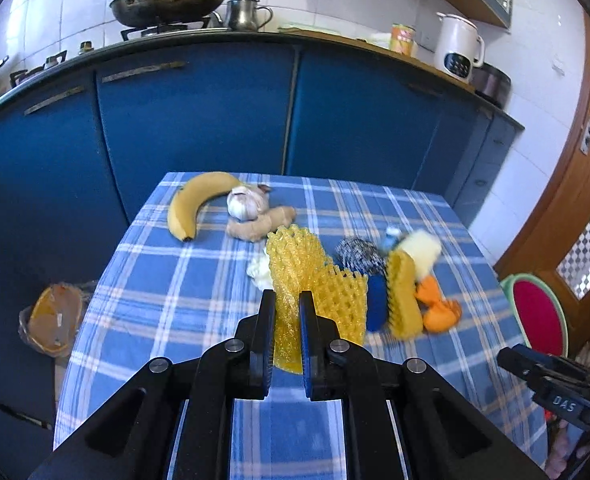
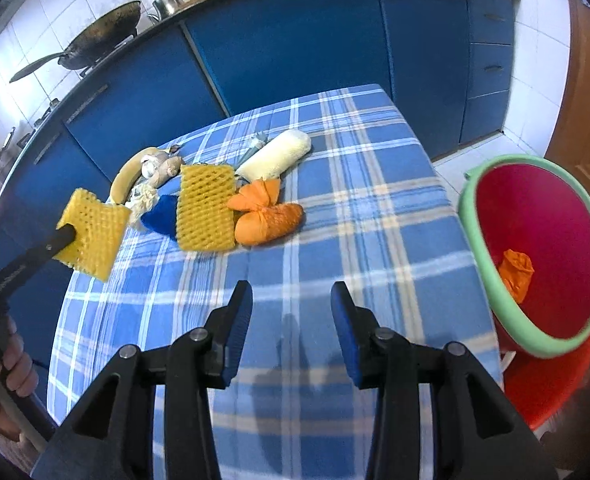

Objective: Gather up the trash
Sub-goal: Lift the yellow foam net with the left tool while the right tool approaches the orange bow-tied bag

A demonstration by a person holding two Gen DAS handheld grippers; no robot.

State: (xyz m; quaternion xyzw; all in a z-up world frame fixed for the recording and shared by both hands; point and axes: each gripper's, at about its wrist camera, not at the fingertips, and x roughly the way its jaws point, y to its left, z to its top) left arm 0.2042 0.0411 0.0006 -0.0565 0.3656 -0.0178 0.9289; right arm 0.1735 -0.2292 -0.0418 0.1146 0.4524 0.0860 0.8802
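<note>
My left gripper (image 1: 287, 300) is shut on a yellow foam fruit net (image 1: 295, 276) and holds it above the checked tablecloth (image 1: 175, 280); the held net also shows in the right wrist view (image 2: 91, 232). A second yellow net (image 2: 205, 212) lies on the table beside an orange knotted bag (image 2: 267, 216), a blue rag (image 2: 161, 214), a white foam roll (image 2: 275, 156) and a white tissue (image 1: 259, 270). My right gripper (image 2: 291, 300) is open and empty over the near table. A red bin with a green rim (image 2: 535, 248) at the right holds an orange scrap (image 2: 515, 272).
A banana (image 1: 193, 204), garlic (image 1: 247, 202) and ginger (image 1: 261, 224) lie at the table's far left. A steel scourer (image 1: 359, 256) sits mid-table. Blue cabinets (image 1: 215, 120) stand behind, with a wok (image 1: 167, 0) and kettle (image 1: 459, 46) on the counter. A bag (image 1: 55, 320) sits on the floor left.
</note>
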